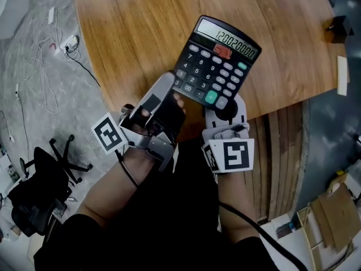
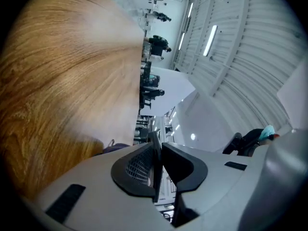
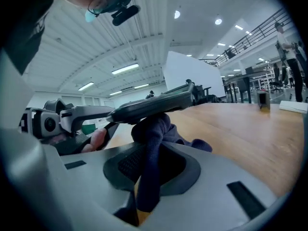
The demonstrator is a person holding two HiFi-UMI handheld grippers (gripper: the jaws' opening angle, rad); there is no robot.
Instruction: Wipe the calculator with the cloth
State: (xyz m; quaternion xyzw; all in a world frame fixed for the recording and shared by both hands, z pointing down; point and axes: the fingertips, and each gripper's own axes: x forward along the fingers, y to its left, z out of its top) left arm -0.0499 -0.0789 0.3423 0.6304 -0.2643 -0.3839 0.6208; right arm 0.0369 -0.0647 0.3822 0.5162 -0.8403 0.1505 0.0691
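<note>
A black calculator (image 1: pixel 217 61) with a lit display is held tilted above the wooden table (image 1: pixel 141 27). My left gripper (image 1: pixel 172 92) is shut on its lower-left edge. In the left gripper view that edge shows as a thin dark plate (image 2: pixel 156 162) clamped between the jaws. My right gripper (image 1: pixel 225 109) is shut on a dark blue cloth (image 1: pixel 224 112), which touches the calculator's lower-right corner from below. In the right gripper view the cloth (image 3: pixel 151 143) bunches up against the underside of the calculator (image 3: pixel 154 105), with the left gripper (image 3: pixel 57 121) at the left.
A small black object (image 1: pixel 338 27) and a white strip (image 1: pixel 342 75) lie near the table's right edge. On the floor are a black office chair (image 1: pixel 45 179) and cables (image 1: pixel 51 66) at the left, and cardboard boxes (image 1: pixel 333 213) at the lower right.
</note>
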